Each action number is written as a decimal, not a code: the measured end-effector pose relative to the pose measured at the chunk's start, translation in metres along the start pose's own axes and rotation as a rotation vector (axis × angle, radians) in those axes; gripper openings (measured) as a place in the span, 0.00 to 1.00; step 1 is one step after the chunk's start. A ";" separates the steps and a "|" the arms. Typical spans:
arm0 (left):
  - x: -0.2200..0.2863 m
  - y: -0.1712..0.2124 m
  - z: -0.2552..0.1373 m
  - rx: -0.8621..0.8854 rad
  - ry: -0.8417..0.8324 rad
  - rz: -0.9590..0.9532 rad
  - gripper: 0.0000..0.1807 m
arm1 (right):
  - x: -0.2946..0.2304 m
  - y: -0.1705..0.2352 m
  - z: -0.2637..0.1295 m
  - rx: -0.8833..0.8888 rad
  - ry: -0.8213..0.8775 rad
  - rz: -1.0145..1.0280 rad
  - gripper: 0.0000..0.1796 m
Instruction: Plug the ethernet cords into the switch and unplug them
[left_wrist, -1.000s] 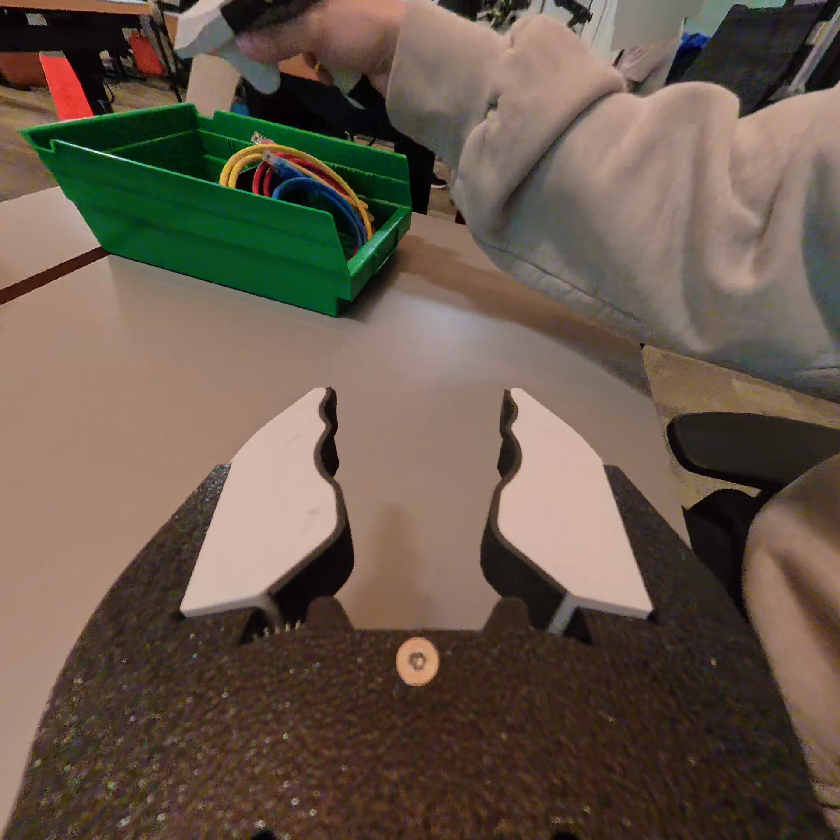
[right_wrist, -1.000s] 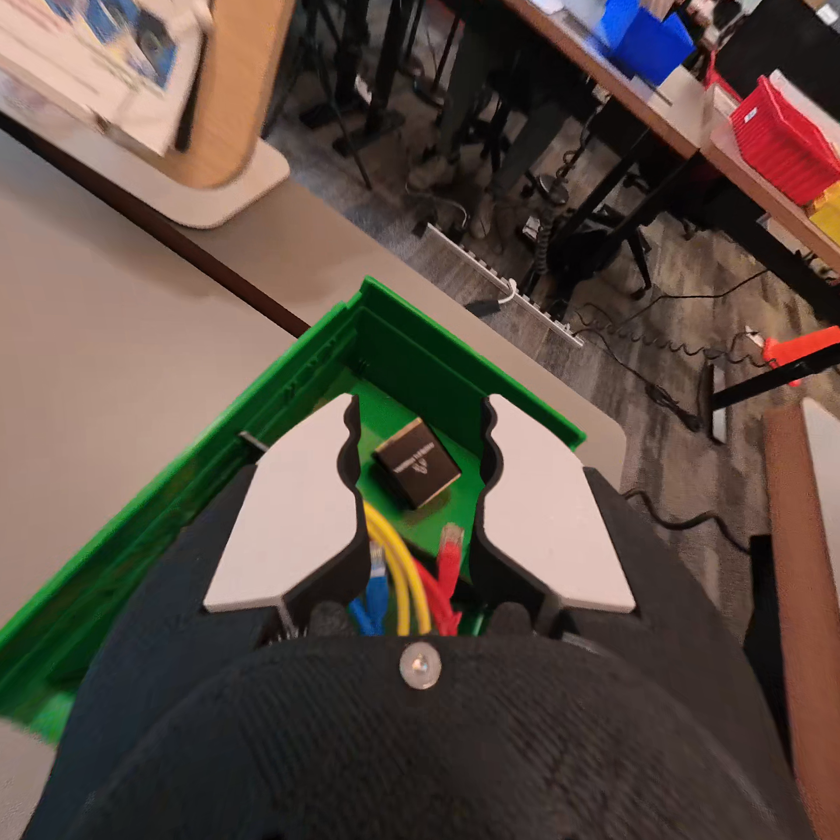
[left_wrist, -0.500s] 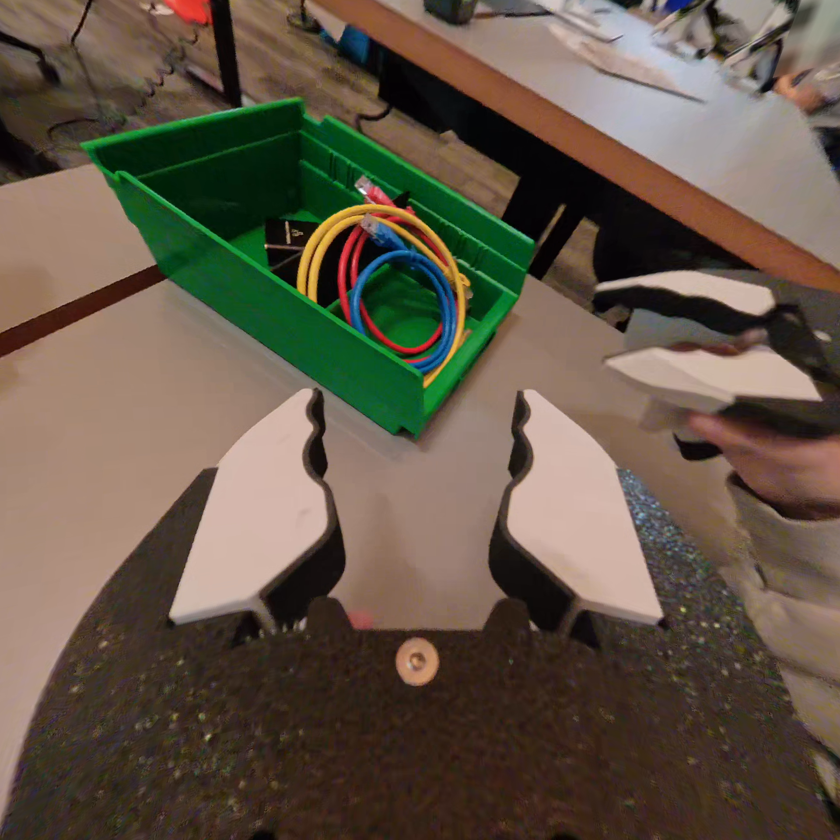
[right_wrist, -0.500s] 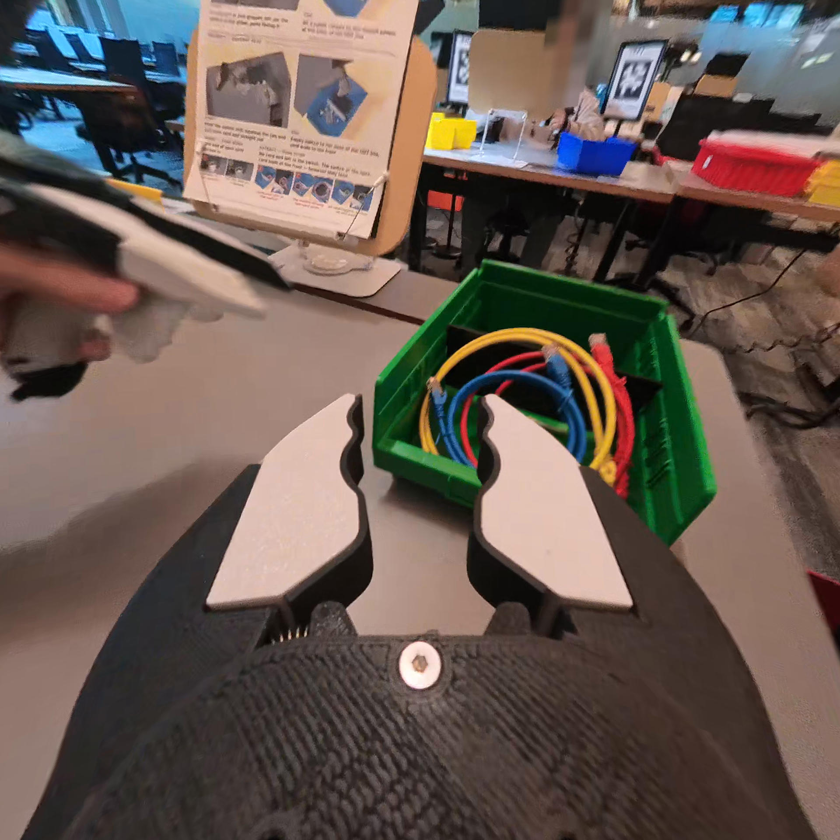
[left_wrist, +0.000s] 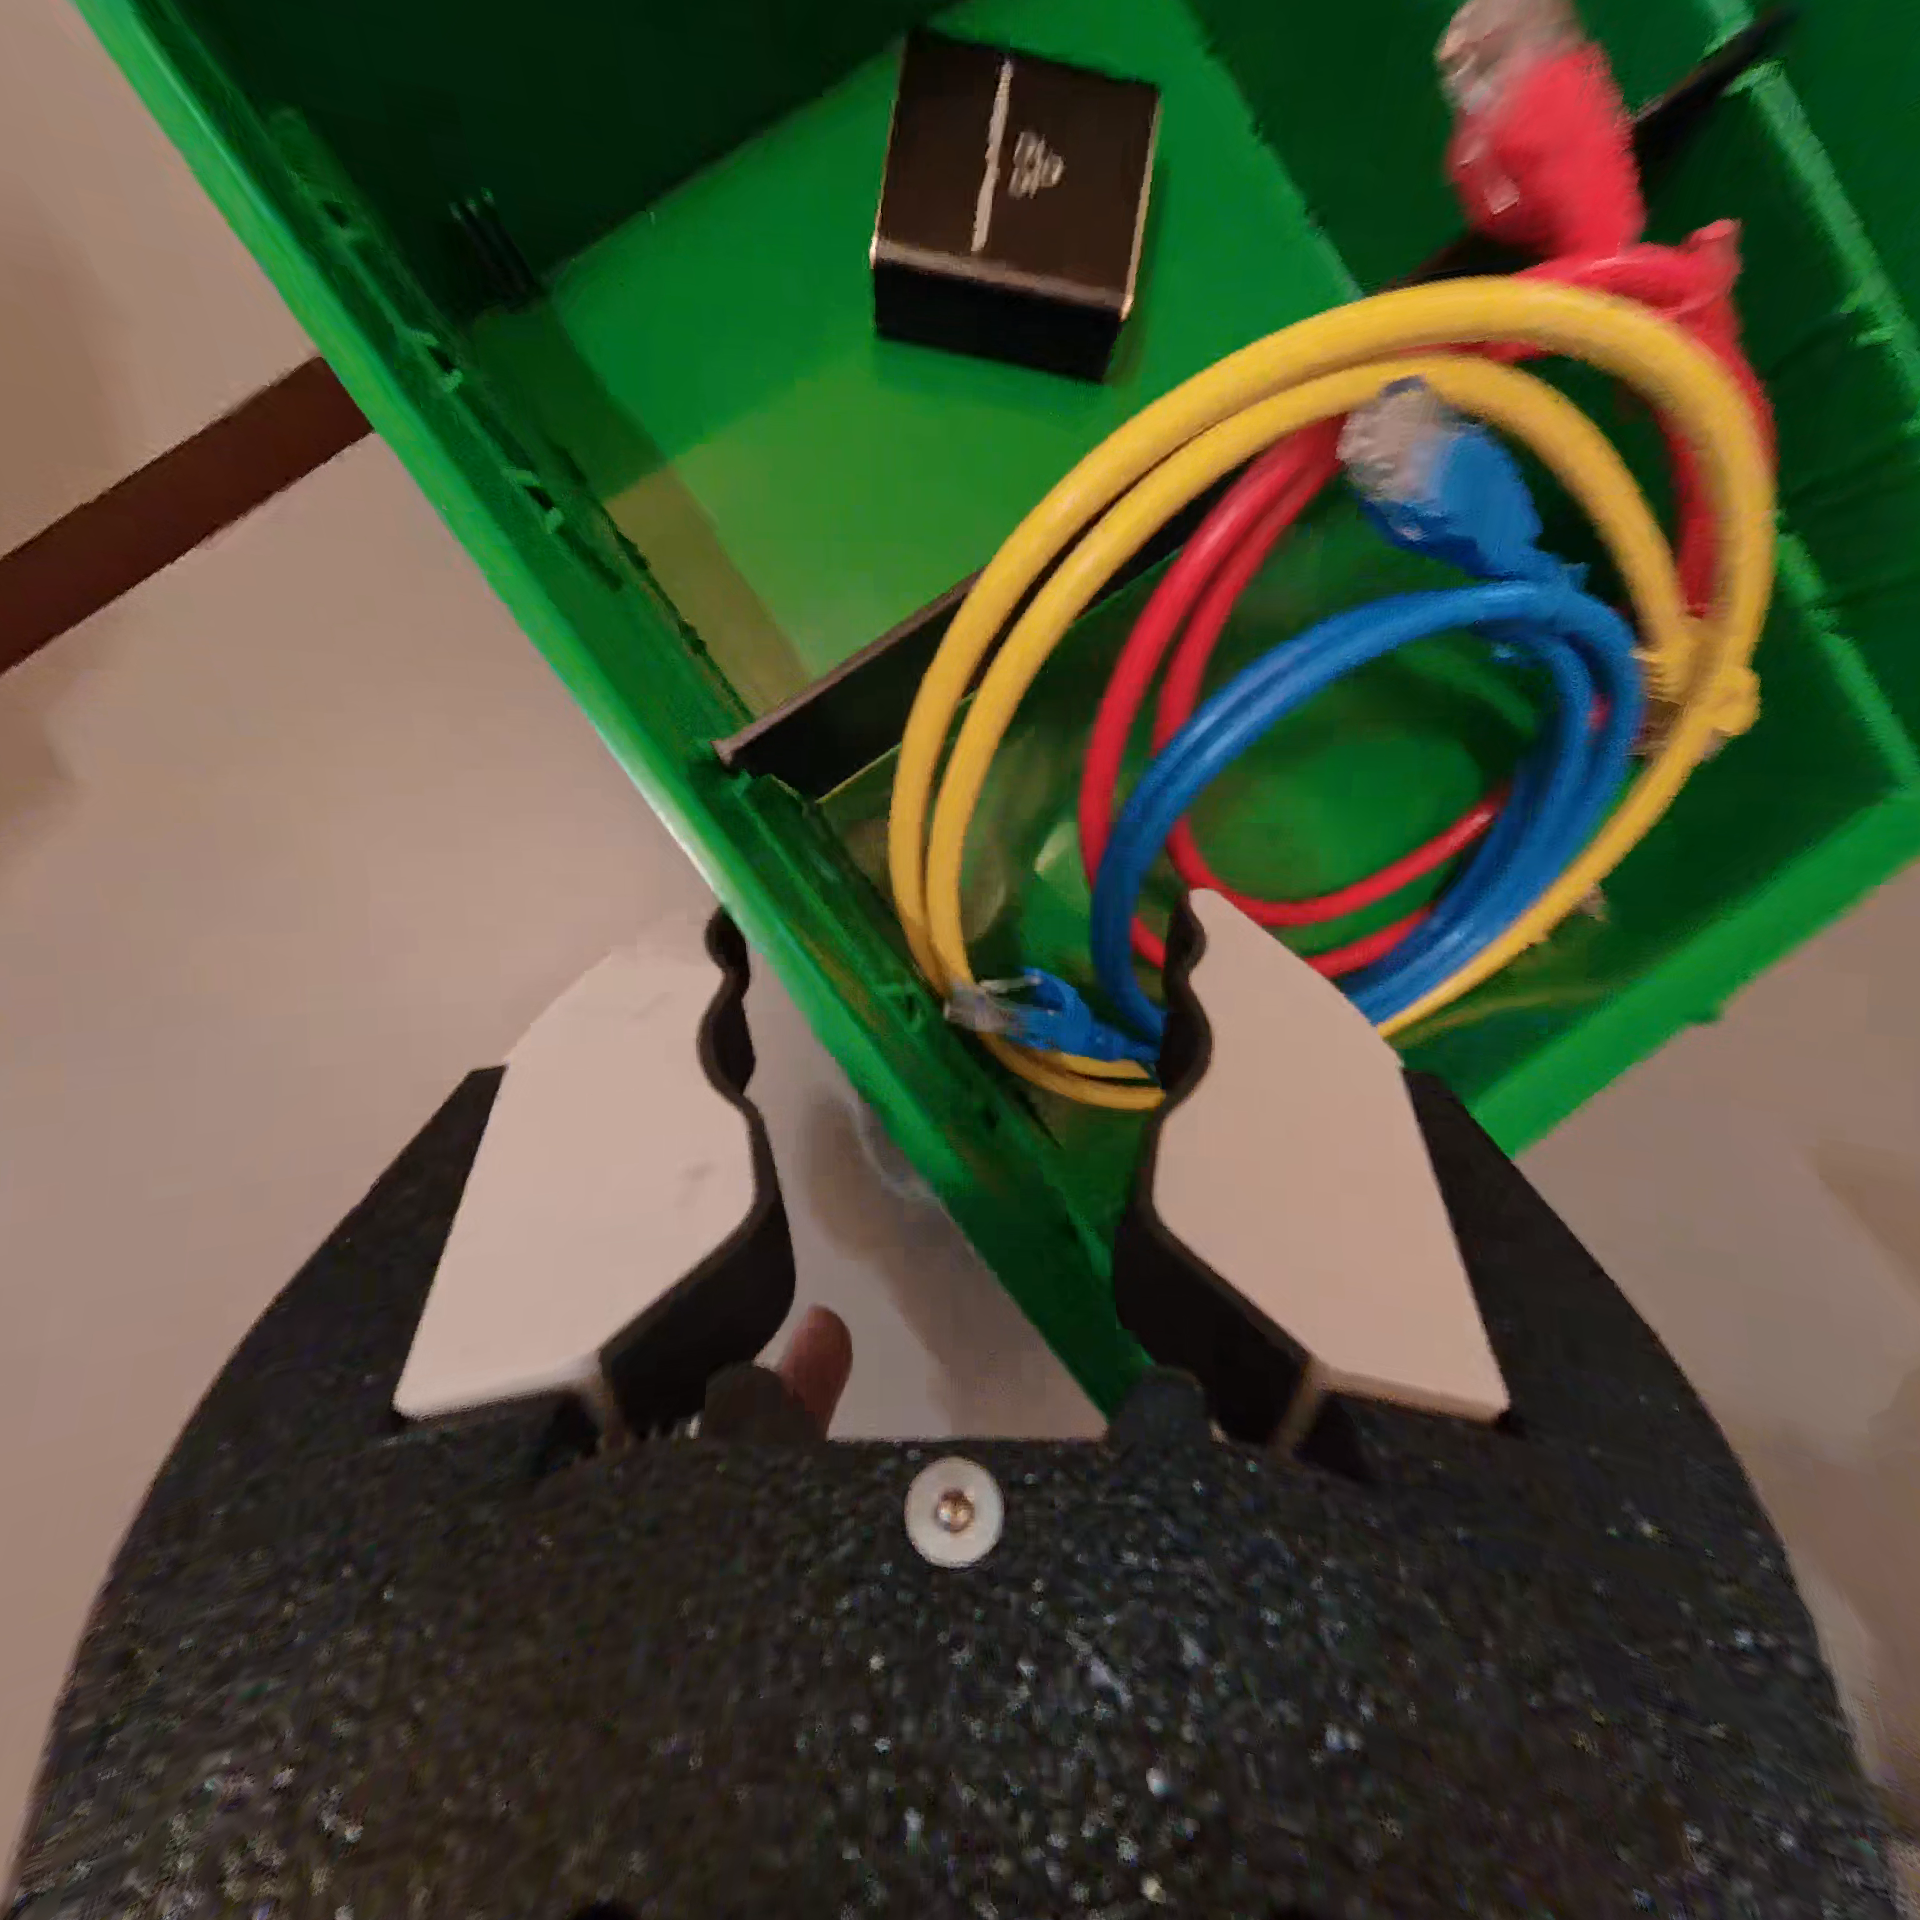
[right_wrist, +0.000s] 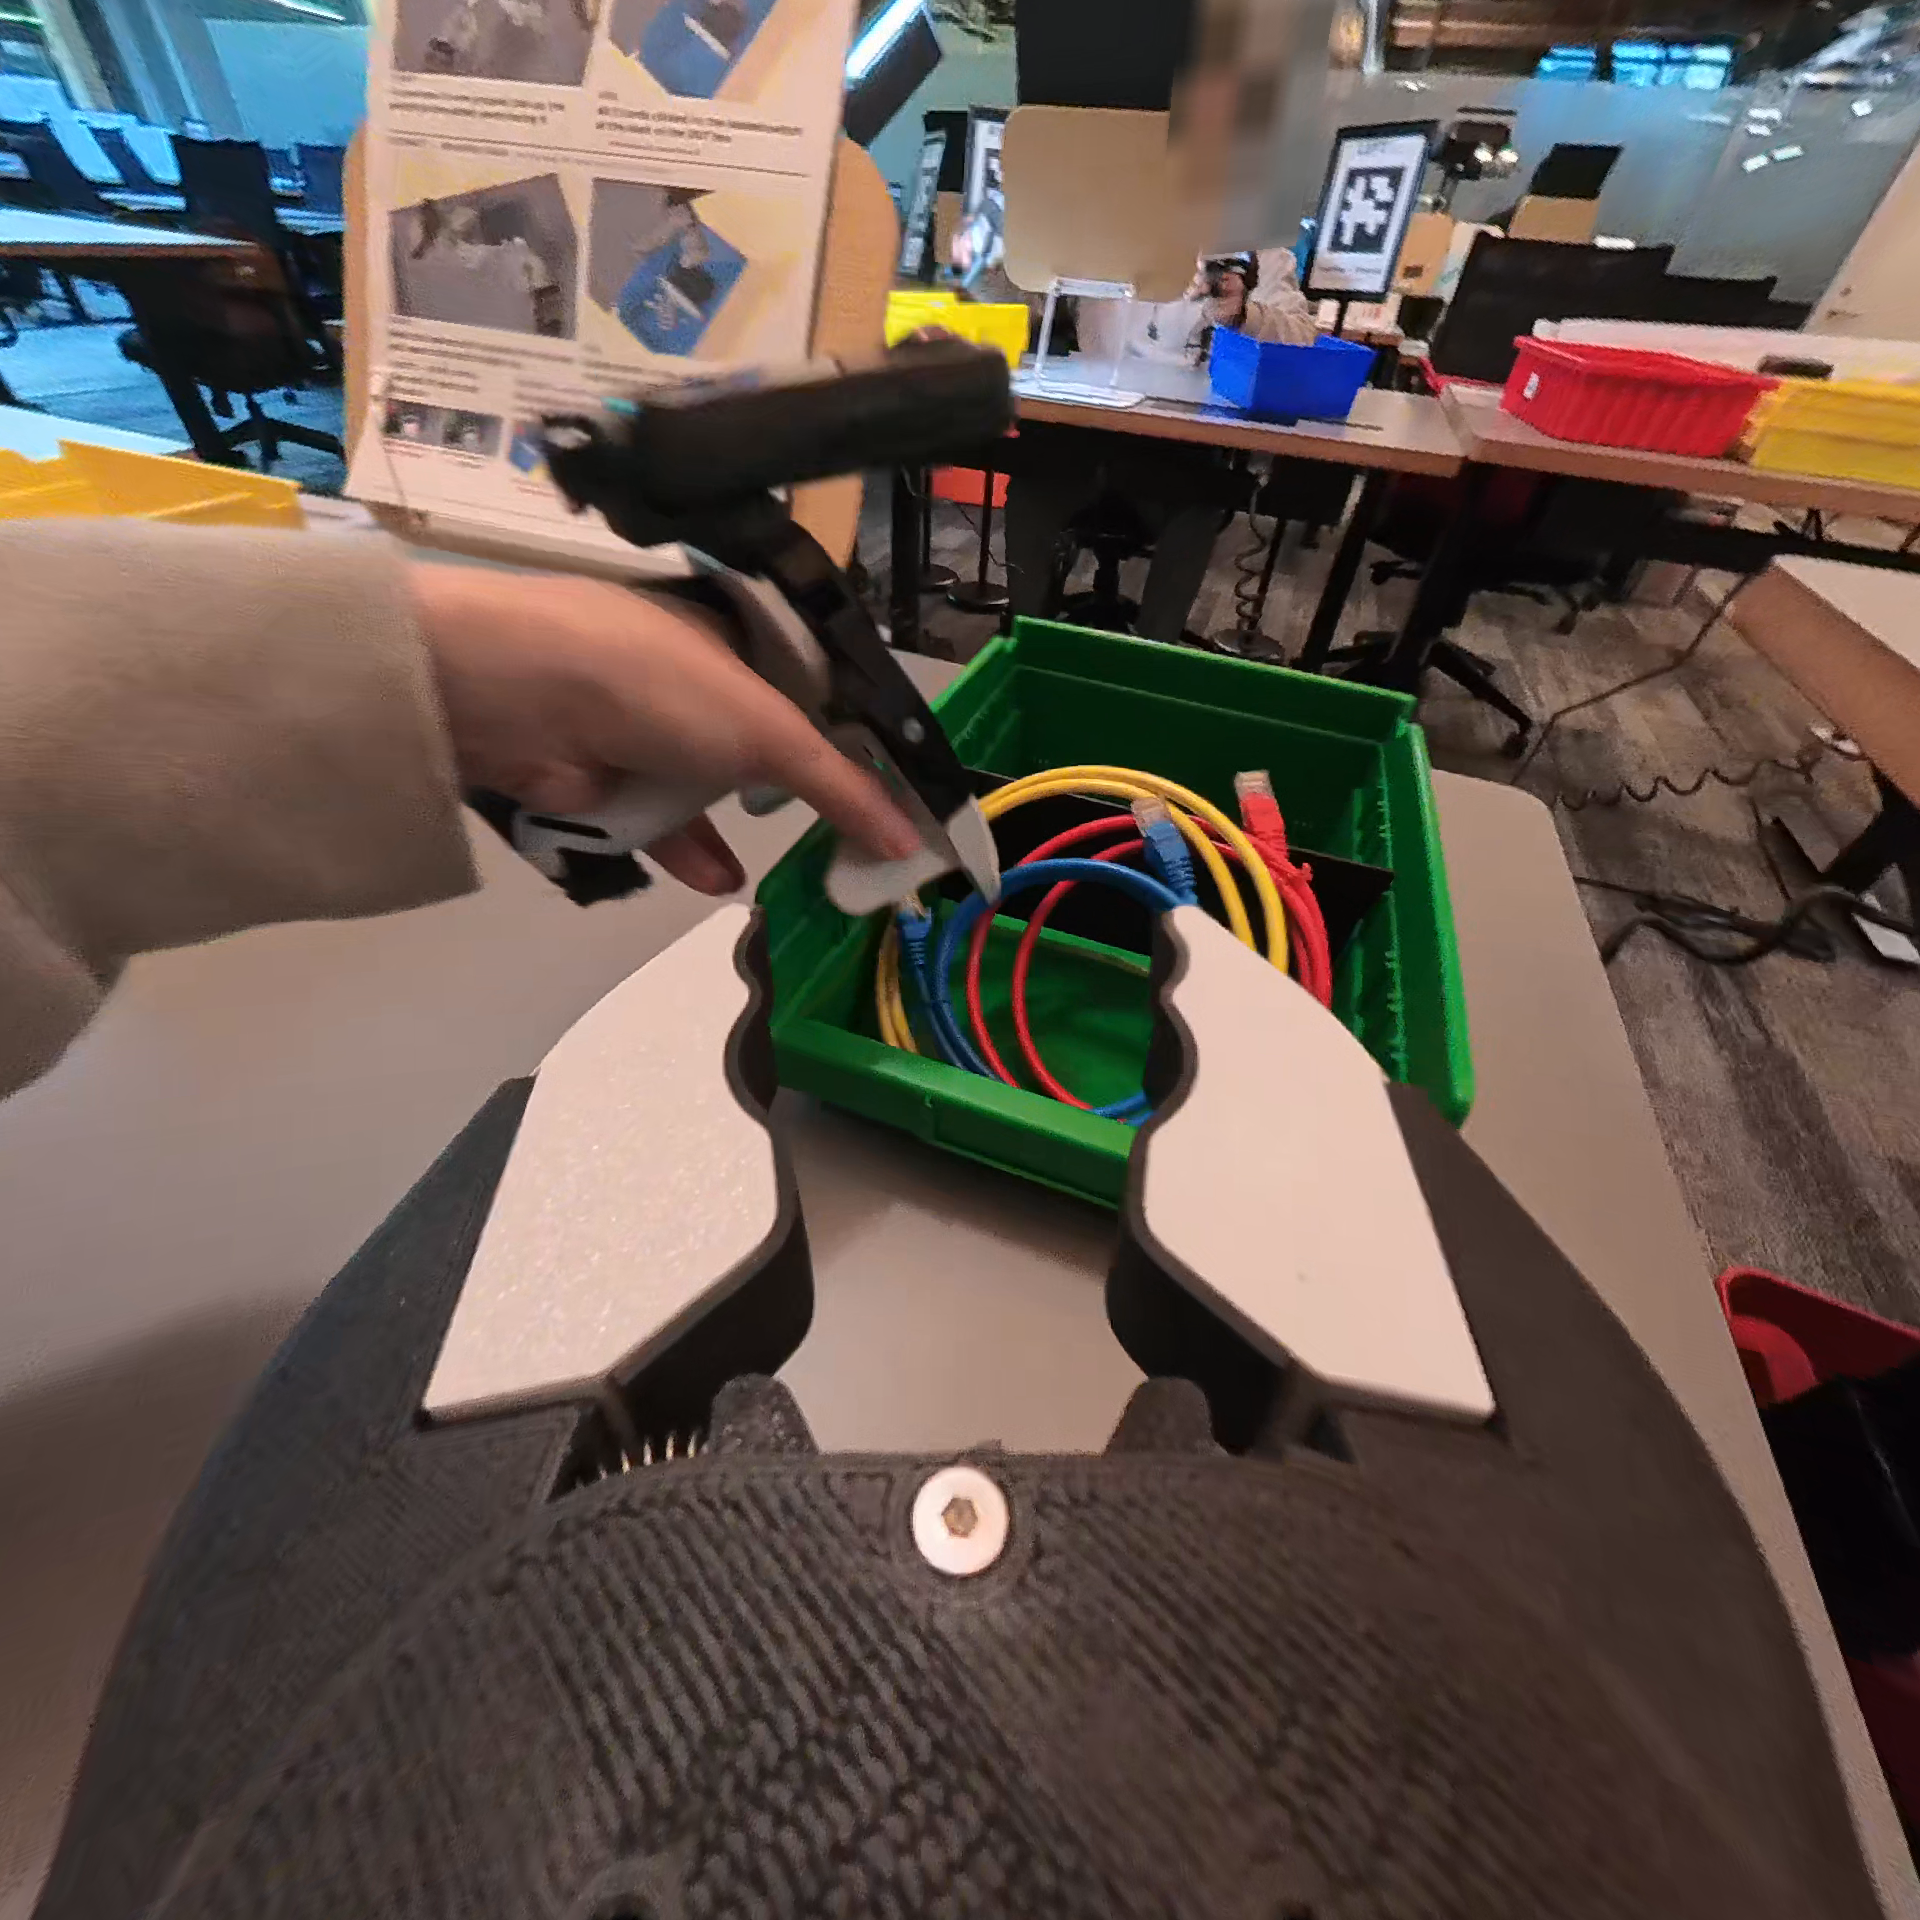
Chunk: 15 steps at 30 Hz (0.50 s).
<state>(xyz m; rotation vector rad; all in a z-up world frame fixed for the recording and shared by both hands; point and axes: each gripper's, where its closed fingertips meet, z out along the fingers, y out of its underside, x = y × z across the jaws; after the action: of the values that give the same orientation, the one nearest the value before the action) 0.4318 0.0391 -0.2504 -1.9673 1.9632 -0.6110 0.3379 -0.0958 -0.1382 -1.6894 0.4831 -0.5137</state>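
Observation:
A green bin (left_wrist: 644, 644) stands on the grey table (left_wrist: 260, 831). It holds a black switch box (left_wrist: 1013, 197) behind a black divider, and coiled yellow (left_wrist: 907, 848), blue (left_wrist: 1107, 920) and red (left_wrist: 1300, 908) ethernet cords in front. My left gripper (left_wrist: 956, 935) is open and straddles the bin's side wall. A blue plug (left_wrist: 1039, 1018) lies loose between its fingers, not pressed. In the right wrist view the left gripper (right_wrist: 925, 852) hovers just over that plug (right_wrist: 912, 925). My right gripper (right_wrist: 961, 925) is open and empty above the table before the bin (right_wrist: 935, 1101).
A poster board on a stand (right_wrist: 582, 260) is behind the bin, with a yellow bin (right_wrist: 104, 488) at far left. Tables farther back carry blue (right_wrist: 1288, 374) and red (right_wrist: 1631, 395) bins. The table's right edge drops to the floor (right_wrist: 1766, 1039). The gap from one gripper's tips to the other's is roughly 20 cm.
My left gripper swung forward and down from above the table to the bin's wall, over the cords. My right gripper's jaws opened wider and it stayed before the bin.

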 end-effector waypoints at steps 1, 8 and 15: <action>-0.002 0.004 0.008 -0.021 -0.009 -0.002 0.38 | -0.004 -0.002 0.001 0.006 -0.020 -0.011 0.37; -0.018 0.020 0.015 0.012 -0.030 0.043 0.24 | -0.010 -0.006 -0.002 -0.036 -0.022 -0.035 0.34; -0.065 0.085 -0.037 -0.003 0.043 0.060 0.18 | -0.039 -0.024 -0.003 -0.015 -0.109 -0.035 0.33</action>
<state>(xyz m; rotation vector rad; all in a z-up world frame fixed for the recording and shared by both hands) 0.3407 0.1047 -0.2664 -1.9046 2.0418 -0.6412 0.3048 -0.0717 -0.1171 -1.7328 0.3793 -0.4416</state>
